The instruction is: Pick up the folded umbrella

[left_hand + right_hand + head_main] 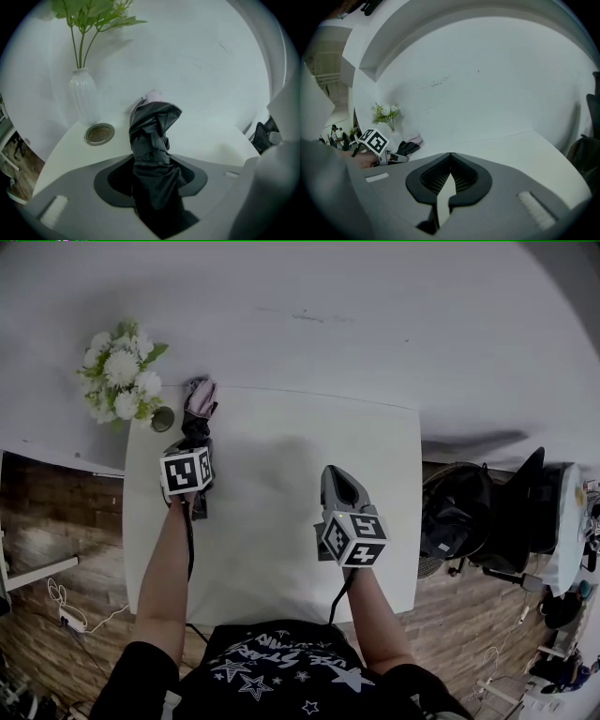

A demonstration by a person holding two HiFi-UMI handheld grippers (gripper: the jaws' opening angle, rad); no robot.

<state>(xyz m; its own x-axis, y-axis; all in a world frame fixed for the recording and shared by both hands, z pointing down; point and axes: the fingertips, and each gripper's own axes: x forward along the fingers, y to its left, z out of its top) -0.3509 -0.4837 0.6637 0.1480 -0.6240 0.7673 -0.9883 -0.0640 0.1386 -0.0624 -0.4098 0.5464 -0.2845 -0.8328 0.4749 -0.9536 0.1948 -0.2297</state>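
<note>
Folded umbrella (152, 140) is gripped on the table (281, 521).
It is pinched by the left gripper (155, 174); the right gripper (450, 161) is closed on nothing.

Dark short-sleeved shirt (272, 662) with white stars and lettering. Grey left gripper (197, 430) and right gripper (336, 474) ahead of shirt, each bearing white cube (186, 470) with black square markers, trailing black cable (190, 549).

1. A white table (281, 521) stands against a white wall (328, 315).
2. A clear vase (84, 96) with flowers stands at its far left corner.
3. A round disc (99, 133) lies flat just beside the vase.
4. The umbrella (152, 154) lies near the disc, with its pale end toward the wall.
</note>
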